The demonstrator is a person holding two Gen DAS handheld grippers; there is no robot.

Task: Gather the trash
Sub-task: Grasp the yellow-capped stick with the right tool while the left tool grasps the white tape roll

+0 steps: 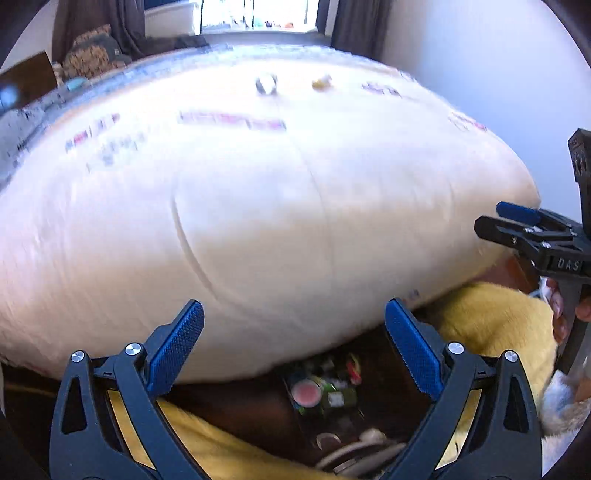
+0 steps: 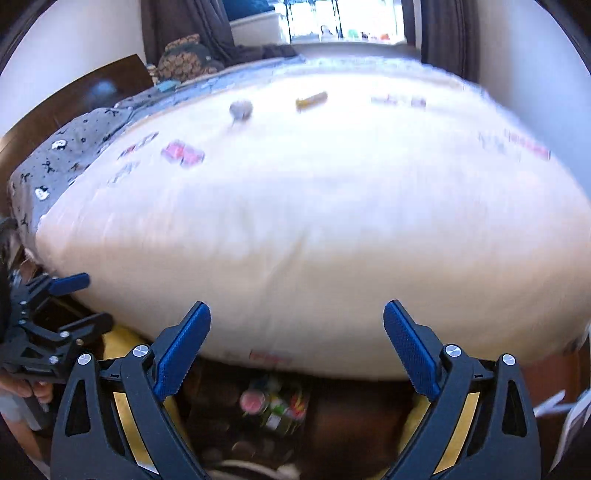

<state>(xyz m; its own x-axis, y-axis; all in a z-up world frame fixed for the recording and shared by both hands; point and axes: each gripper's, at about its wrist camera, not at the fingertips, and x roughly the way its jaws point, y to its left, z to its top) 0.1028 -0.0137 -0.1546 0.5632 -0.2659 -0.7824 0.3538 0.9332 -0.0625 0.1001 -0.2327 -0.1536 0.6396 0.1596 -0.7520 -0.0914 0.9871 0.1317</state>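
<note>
Right wrist view: right gripper (image 2: pixel 295 347) and left gripper (image 1: pixel 293 347) both spread and empty at frame bottom; crumpled grey wad (image 2: pixel 241 109) and yellow wrapper (image 2: pixel 311 100) lie on the cream bedcover (image 2: pixel 314 221) in the upper centre, so the approach step is judged in hand, calling for a forward reach.

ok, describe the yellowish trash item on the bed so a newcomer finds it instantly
Start at the big white duvet covering the bed, then look to its far end, toward the window. Two small items lie there apart from each other: the target is the yellowish wrapper, right of the crumpled grey ball. It is elongated and yellow, not round and grey.
</note>
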